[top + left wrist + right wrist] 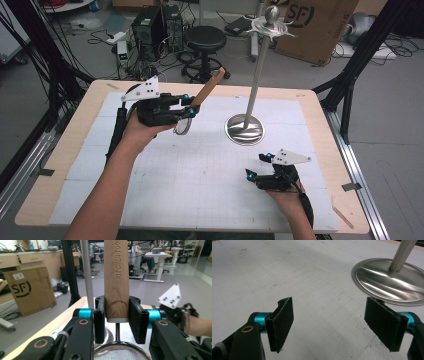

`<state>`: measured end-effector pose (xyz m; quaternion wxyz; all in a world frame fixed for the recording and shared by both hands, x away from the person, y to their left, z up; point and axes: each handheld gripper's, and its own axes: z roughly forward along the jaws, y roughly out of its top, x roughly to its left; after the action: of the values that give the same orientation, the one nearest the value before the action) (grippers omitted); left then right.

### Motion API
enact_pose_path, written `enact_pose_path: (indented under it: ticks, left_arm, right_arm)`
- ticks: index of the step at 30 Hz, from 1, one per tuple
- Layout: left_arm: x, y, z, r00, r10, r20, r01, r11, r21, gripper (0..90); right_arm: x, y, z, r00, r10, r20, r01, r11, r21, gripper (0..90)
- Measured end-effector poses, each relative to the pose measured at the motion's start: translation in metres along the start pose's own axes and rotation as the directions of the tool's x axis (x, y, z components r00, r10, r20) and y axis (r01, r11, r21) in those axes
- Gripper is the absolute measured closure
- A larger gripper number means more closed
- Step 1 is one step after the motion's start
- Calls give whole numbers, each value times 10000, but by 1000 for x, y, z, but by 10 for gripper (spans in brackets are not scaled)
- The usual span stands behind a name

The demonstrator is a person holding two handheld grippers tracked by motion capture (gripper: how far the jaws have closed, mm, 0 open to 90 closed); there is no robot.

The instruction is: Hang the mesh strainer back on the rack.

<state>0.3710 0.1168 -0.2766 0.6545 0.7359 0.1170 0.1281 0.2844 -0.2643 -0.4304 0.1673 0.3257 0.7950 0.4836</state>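
The wooden-handled strainer [200, 100] sat clamped in the left gripper [187, 106] above the white gridded mat [200, 170] on a wooden table [70, 145]; the right gripper [257, 167], jaws apart, rested near the steel stand [246, 127]. Cardboard boxes [315, 25], a stool [205, 40] and cables cluttered the floor.

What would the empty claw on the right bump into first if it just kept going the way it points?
Probably nothing soon: the right claw points over bare white mat. The metal stand base lies off to one side, likely just missed, though depth is unclear.

Strainer [186, 124] left of stand [244, 129] — right gripper [256, 167] before it.
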Motion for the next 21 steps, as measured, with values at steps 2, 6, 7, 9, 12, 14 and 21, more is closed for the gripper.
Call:
enact_pose_path:
  ticks: [2, 6, 7, 9, 12, 14, 21]
  left_arm:
    - [3, 6, 4, 10000, 35, -18, -35, 10000, 10, 689]
    - [7, 20, 11, 9997, 238, -46, -238, 9997, 49, 689]
    - [8, 23, 12, 9996, 271, -16, -271, 9996, 34, 689]
    - [11, 28, 14, 9995, 302, 18, -302, 9995, -50, 689]
    - [15, 33, 18, 9996, 274, -10, -274, 9996, -94, 689]
    - [17, 36, 20, 9996, 267, -15, -267, 9996, -132, 689]
    - [28, 43, 32, 9992, 394, -68, -393, 9992, 83, 689]
  right_arm:
    - [0, 0, -1, 10000, 18, -17, -18, 10000, -16, 227]
    - [0, 0, 0, 10000, -25, -54, 25, 10000, -46, 227]
    - [1, 0, 0, 10000, 21, -80, -21, 10000, -19, 227]
    - [1, 0, 1, 10000, -18, -79, 18, 10000, 12, 227]
    - [1, 0, 1, 9999, -72, -96, 72, 10000, -21, 227]
    - [1, 0, 0, 9999, -76, -102, 76, 10000, -34, 227]
    - [1, 0, 0, 10000, -26, -83, 25, 10000, -65, 227]
